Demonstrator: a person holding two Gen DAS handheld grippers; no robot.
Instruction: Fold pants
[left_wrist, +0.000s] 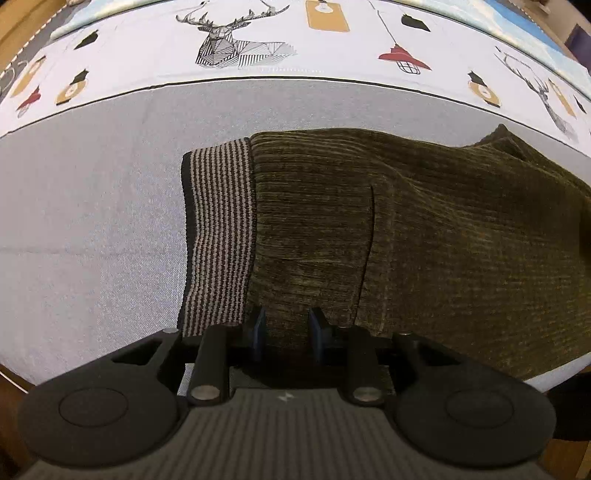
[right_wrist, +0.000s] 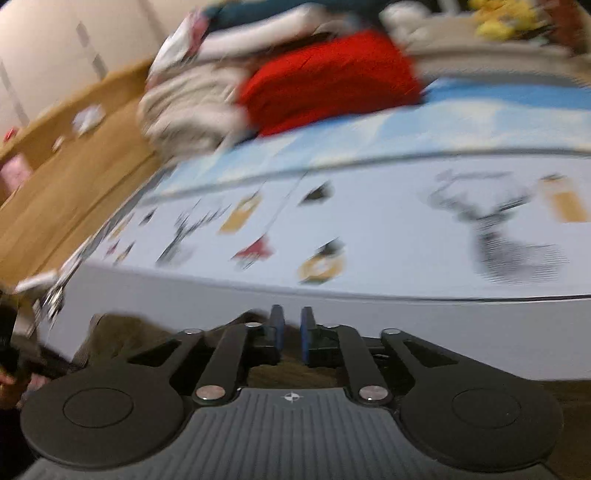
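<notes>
The pants — dark olive ribbed cloth with a striped waistband — lie flat on the grey sheet, already doubled into a broad block with the waistband at one end. The left gripper points down at the near edge of the pants, just beside the waistband; its blue pads straddle the olive cloth with a gap showing between them, so it reads as released, not yet pinching.

In the right wrist view, which is heavily blurred, the right gripper has its pads close together, a thin gap left and nothing visible between them; whether it is fully clenched I cannot tell. Olive cloth shows low in that view, beneath the gripper.

By my judgement the step in hand is taking hold of the near edge for another fold. The next move calls for the left pads to close on every layer at that edge and for the right gripper to settle at a matching spot further from the waistband.

Beyond the pants lies a printed cloth with stags and lamps, and further off a heap of clothes — well apart, nothing obstructing the fold.
</notes>
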